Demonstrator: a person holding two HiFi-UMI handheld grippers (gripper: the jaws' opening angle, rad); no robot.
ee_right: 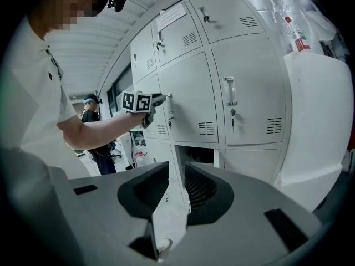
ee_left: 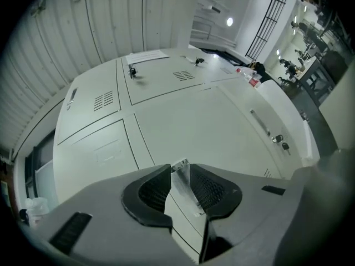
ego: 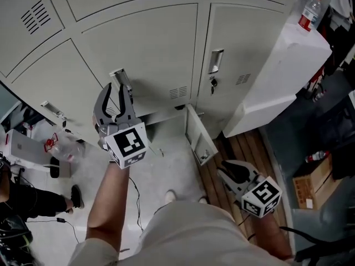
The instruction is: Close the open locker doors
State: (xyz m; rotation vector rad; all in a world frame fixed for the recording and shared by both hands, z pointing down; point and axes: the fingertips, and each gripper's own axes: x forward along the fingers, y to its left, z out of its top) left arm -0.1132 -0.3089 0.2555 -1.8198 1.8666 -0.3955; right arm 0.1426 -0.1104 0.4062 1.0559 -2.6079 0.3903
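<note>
A wall of pale grey lockers (ego: 150, 43) stands in front of me. One bottom locker is open: its small door (ego: 198, 136) swings out over the floor, and the dark compartment (ee_right: 201, 155) shows behind it. My left gripper (ego: 118, 90) is raised to a closed middle door, its jaws either side of the metal handle (ee_left: 179, 166), open with no clear squeeze on it. My right gripper (ego: 226, 168) hangs low, to the right of the open door. It is open with nothing held, and the door's edge (ee_right: 178, 195) shows through the gap.
A tall white cabinet (ego: 277, 76) stands right of the lockers with a bottle (ego: 309, 13) on top. A clear plastic bottle (ego: 64, 147) and cables lie on the floor at left. A cardboard box (ego: 313, 184) sits at right. Another person (ee_right: 97, 143) stands further along the lockers.
</note>
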